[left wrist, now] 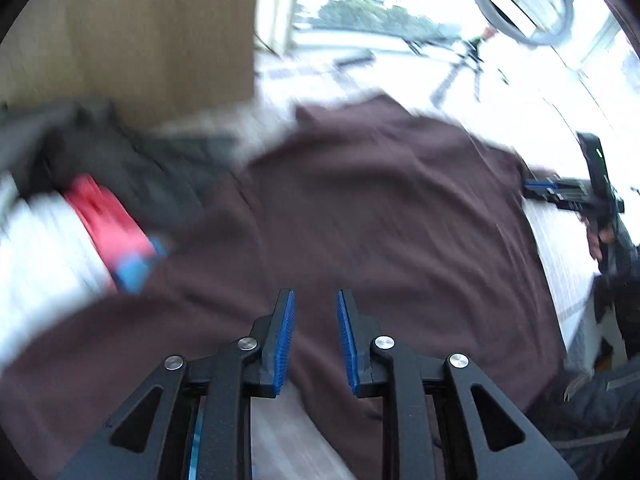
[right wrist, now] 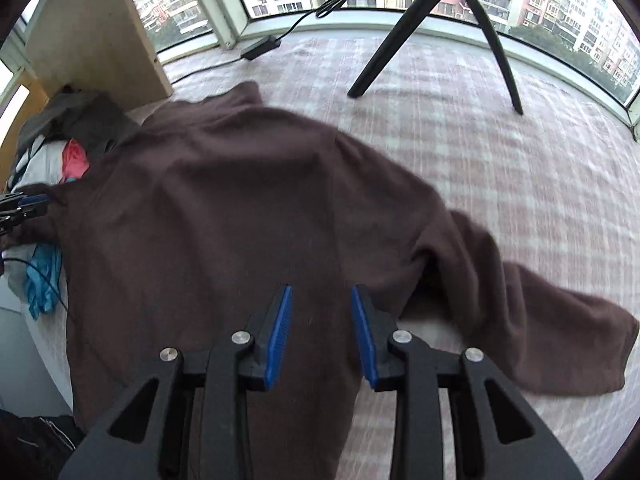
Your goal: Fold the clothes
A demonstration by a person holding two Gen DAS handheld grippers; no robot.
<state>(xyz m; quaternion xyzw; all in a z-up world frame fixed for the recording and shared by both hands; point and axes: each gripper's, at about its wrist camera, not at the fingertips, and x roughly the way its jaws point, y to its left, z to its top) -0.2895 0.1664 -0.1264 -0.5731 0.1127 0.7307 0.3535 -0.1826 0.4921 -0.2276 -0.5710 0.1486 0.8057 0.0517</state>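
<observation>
A dark brown long-sleeved garment [right wrist: 224, 216] lies spread on the pale checked bedcover [right wrist: 500, 168], one sleeve [right wrist: 540, 320] trailing off to the right. My right gripper [right wrist: 320, 289] hovers over the garment's lower body, open, its blue pads [right wrist: 278, 332] a little apart with nothing pinched between them. The left wrist view is blurred; there my left gripper [left wrist: 316, 294] stands open above the same brown cloth [left wrist: 380, 208], with no fabric between its pads. Each gripper also shows in the other's view: the left gripper [right wrist: 24, 204] at the garment's left edge, the right gripper [left wrist: 552, 189] at its right edge.
A heap of other clothes [right wrist: 68, 152], grey, red, white and blue, lies left of the garment beside a wooden panel [right wrist: 92, 32]. A black tripod [right wrist: 432, 40] stands on the bedcover at the back. A cable and power adapter [right wrist: 258, 47] lie by the window.
</observation>
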